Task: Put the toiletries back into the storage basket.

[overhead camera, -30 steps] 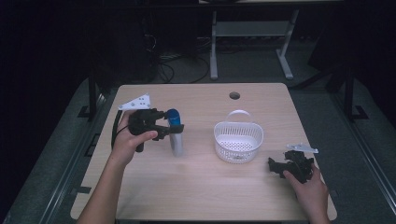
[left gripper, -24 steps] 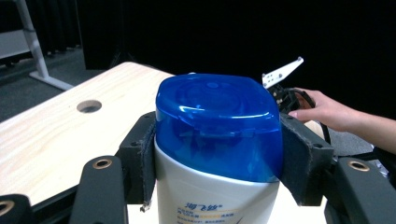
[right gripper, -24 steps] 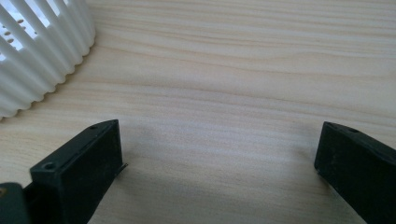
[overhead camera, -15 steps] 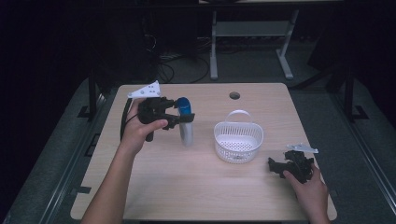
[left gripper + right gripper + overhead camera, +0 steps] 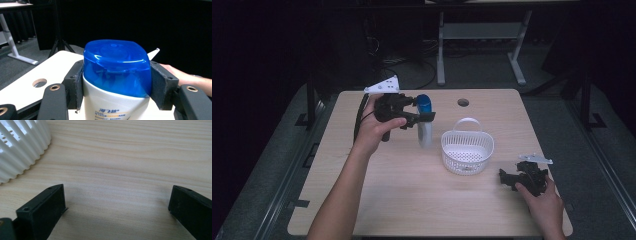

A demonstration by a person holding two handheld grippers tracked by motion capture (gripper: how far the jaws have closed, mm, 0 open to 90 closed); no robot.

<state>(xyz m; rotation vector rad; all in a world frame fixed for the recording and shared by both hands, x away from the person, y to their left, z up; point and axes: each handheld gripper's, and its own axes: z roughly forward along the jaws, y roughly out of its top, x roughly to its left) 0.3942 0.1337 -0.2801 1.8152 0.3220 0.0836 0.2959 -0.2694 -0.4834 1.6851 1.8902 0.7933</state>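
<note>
Left hand-held gripper [image 5: 424, 117] clamped on bottle [image 5: 424, 131] beside basket [image 5: 467, 152] — right hand-held gripper [image 5: 504, 175] agape, near table edge.

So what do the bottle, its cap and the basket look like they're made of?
Bottle: white opaque plastic by its look, smooth, with print on it. Cap: blue see-through plastic, glossy, with bright highlights and the neck showing through. Basket: white plastic, probably moulded, with ribbed slotted walls and a matt look.
</note>
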